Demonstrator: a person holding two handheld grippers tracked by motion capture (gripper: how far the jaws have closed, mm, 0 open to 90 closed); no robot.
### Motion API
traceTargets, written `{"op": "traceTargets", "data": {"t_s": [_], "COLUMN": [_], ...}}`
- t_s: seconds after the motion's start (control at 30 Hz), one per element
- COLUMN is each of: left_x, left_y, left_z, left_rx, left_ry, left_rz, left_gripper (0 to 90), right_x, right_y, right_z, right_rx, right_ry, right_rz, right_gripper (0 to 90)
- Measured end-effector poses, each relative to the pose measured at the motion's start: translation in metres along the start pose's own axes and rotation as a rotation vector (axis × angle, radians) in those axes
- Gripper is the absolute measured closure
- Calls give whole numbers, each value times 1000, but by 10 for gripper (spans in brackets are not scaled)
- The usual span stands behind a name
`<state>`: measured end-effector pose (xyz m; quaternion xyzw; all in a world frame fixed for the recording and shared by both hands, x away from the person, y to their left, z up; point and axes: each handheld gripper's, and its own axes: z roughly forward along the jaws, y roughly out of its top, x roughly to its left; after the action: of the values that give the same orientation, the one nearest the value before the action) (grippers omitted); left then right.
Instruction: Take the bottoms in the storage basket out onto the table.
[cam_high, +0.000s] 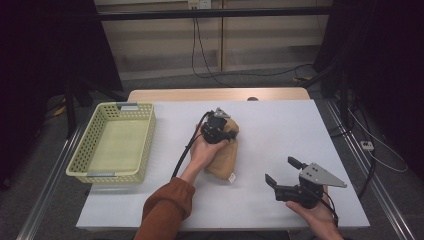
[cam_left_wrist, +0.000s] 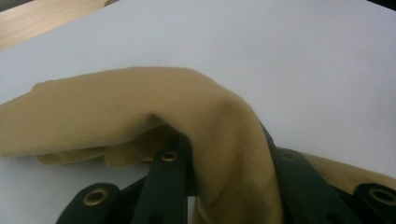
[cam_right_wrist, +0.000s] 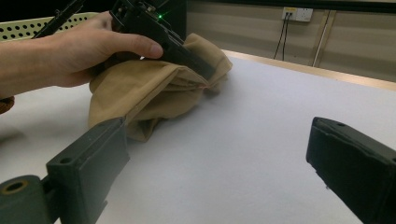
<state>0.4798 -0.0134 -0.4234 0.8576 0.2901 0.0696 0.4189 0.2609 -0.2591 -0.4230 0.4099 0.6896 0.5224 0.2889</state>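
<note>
High view: tan cloth (cam_high: 222, 155) sits mid-bench, long axis running toward the person. Left claw (cam_high: 226, 131) pinches its far end; right claw (cam_high: 281, 173), gaping wide and empty, is off to the right. Basket (cam_high: 112, 142) lies left.

Lab recording bay: white-topped bench (cam_high: 280, 130) on metal rails, dark curtains (cam_high: 40, 60) either side, loose cables (cam_high: 210, 75) across grey floor, wall sockets (cam_right_wrist: 298, 14) behind.

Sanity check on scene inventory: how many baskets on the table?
1. The pale green basket sits at the table's left edge, left of the tan cloth.
</note>
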Motion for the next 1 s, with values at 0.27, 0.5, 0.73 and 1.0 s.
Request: {"op": "traceTargets", "data": {"t_s": [0.27, 0.5, 0.73, 1.0], "left_x": [-4, 2, 1, 5], "left_y": [3, 3, 6, 9], "left_z": [8, 4, -3, -12], "left_rx": [27, 16, 4, -15], "left_ry": [1, -33, -23, -27], "left_rz": [14, -17, -1, -31], "left_gripper": [729, 653, 579, 496], "right_x": [0, 0, 0, 0], "right_y": [0, 0, 0, 0], "right_z": [-1, -1, -1, -1], "right_rx": [0, 0, 0, -1], "right_ry": [0, 2, 1, 3], "right_rz": [1, 1, 2, 3], "right_gripper": [51, 53, 53, 53]}}
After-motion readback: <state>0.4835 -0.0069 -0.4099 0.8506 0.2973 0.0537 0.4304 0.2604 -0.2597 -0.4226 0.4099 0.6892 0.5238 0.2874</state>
